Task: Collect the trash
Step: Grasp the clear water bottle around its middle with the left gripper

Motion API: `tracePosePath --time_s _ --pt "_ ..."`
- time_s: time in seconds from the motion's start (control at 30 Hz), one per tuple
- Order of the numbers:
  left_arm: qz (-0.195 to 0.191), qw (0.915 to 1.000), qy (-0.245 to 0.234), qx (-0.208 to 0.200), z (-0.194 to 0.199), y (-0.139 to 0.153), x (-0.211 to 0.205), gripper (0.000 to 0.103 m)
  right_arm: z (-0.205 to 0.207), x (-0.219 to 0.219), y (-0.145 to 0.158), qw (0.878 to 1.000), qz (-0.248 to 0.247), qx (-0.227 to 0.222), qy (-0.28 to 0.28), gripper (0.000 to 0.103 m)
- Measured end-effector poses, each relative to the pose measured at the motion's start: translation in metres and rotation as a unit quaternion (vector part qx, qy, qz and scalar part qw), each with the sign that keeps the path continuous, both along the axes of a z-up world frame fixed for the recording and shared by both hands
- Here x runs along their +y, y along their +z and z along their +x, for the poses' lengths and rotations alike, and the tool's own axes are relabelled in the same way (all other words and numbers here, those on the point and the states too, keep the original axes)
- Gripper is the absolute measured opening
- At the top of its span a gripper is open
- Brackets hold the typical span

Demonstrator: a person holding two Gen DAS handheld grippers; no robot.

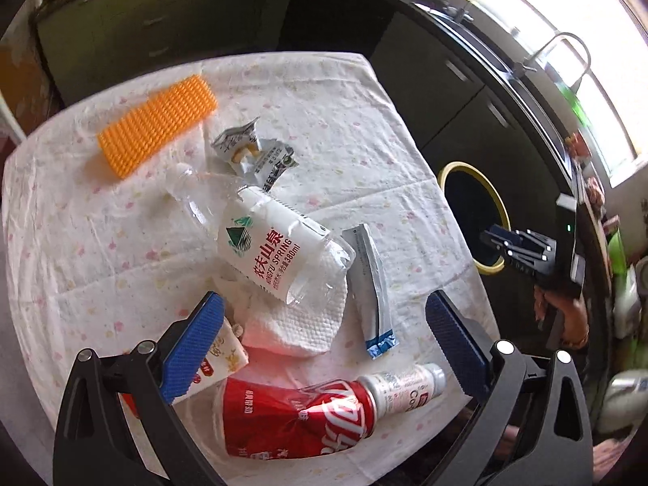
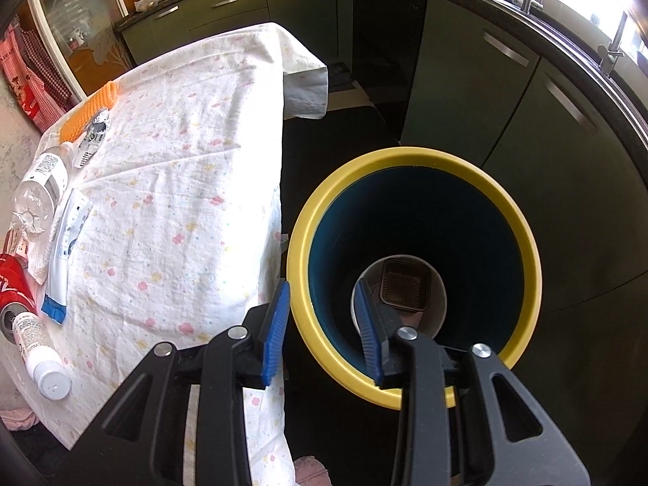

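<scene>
Left gripper [image 1: 324,348]: jaws wide apart, empty; it hangs over the near part of the table [image 1: 81,243], tilted steeply down.
Right gripper [image 2: 324,332]: jaws partly apart with nothing between them; it hangs at the near rim of the bin [image 2: 522,218], off the table's right edge.
Bin contents: a dark square tray [image 2: 405,287] lies at the bottom; little else can be made out.
Trash left: water bottle [image 1: 275,251] on a paper napkin [image 1: 295,324]; blue-and-white sachet [image 1: 374,283]; red cola can [image 1: 299,417]; small white bottle [image 1: 405,384]; a carton [image 1: 222,358] under the left finger; crumpled foil wrappers [image 1: 251,150] farther off; an orange brush [image 1: 158,125] at the far left.
Key relation: the cola can lies just near of the left jaws' gap, the napkin inside it; the can's long axis runs left to right, roughly in line with the jaw span.
Judgement: the left hand is the nearer one; a grip across the can would probably need a roll of the wrist.
</scene>
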State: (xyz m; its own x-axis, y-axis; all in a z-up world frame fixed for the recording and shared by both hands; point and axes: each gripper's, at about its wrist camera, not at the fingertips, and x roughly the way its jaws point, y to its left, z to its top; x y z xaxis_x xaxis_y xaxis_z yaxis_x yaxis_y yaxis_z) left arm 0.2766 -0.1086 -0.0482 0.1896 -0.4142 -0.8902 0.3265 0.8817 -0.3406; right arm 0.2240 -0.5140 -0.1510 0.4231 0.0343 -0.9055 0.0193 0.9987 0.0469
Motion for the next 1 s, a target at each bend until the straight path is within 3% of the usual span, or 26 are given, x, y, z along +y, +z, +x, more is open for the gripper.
tracePosePath --time_s 0.1,0.23,0.33,0.5,0.67,0.87,1.0 --pt "-0.004 0.9951 0.072 0.068 0.022 -0.016 0.006 0.098 0.002 0.0 -0.001 1.0 0.002 0.001 0.002 0.033" --pt "0.032 0.9866 0.135 0.085 0.049 -0.026 0.008 0.098 0.002 0.0 -0.004 1.0 0.01 0.0 0.009 0.034" --pt "0.037 0.9792 0.166 0.111 0.063 -0.036 0.009 0.098 0.002 0.001 -0.007 1.0 0.015 0.001 0.017 0.034" --pt "0.052 0.9722 0.177 0.145 0.074 -0.053 -0.001 0.098 0.005 -0.001 -0.011 0.999 0.022 0.003 0.026 0.034" --pt "0.055 0.9643 0.179 0.188 0.071 -0.074 -0.006 0.082 0.007 -0.001 -0.016 0.999 0.025 0.007 0.036 0.035" --pt "0.057 0.9592 0.193 0.199 0.071 -0.083 -0.001 0.077 0.01 -0.003 -0.023 0.999 0.031 0.011 0.041 0.035" --pt "0.067 0.9603 0.188 0.195 0.081 -0.084 -0.002 0.077 0.009 -0.002 -0.028 0.998 0.032 0.017 0.044 0.035"
